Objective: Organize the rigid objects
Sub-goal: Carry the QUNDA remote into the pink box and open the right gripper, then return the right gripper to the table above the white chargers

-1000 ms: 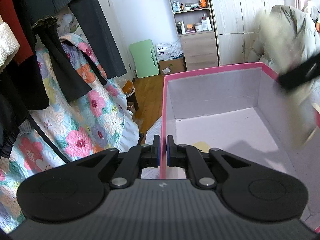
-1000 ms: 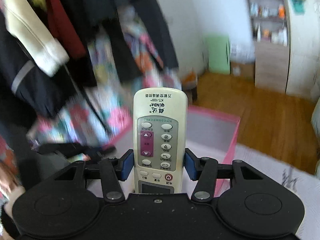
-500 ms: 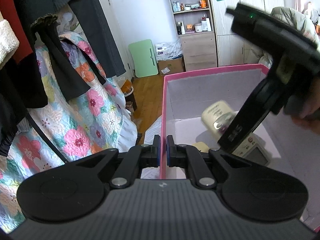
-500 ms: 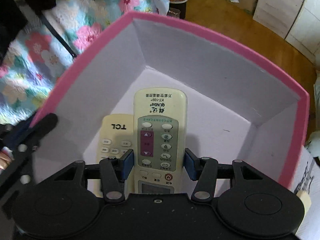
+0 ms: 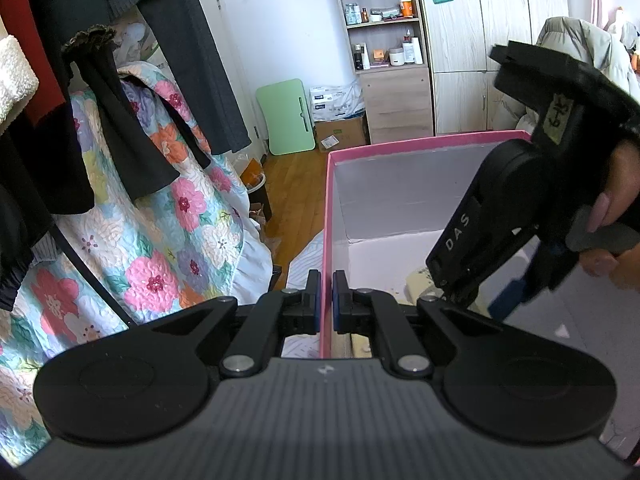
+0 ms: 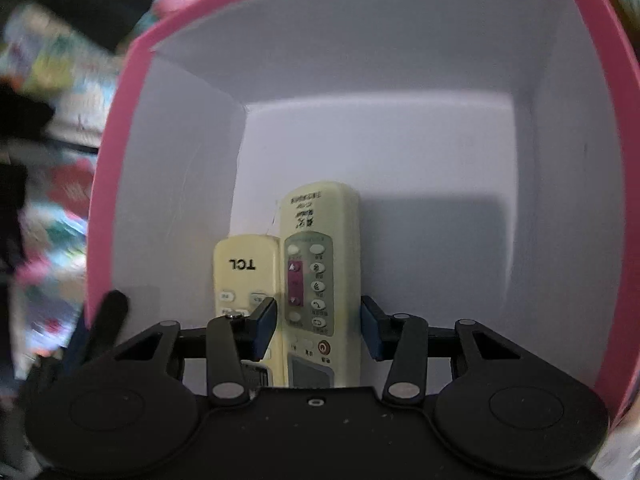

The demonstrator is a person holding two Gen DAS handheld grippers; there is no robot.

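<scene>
A pink box (image 6: 120, 128) with a white inside fills the right wrist view. Two cream remotes lie side by side on its floor: a TCL remote (image 6: 242, 272) on the left and a longer QUNDA remote (image 6: 318, 264) on the right. My right gripper (image 6: 318, 328) is down inside the box, its jaws spread a little wider than the QUNDA remote and apart from its sides. My left gripper (image 5: 326, 300) is shut on the box's pink wall (image 5: 326, 240). In the left wrist view the right gripper (image 5: 516, 216) reaches into the box and hides most of the remotes.
Dark clothes (image 5: 120, 128) and a floral quilt (image 5: 168, 240) hang at the left. A shelf unit (image 5: 384, 40), wardrobe (image 5: 500, 40), green folding board (image 5: 288, 120) and cardboard box (image 5: 340, 132) stand at the back across a wooden floor.
My right gripper carried the QUNDA remote down into the box, set it beside the TCL remote and opened its jaws. My left gripper stayed clamped on the box wall.
</scene>
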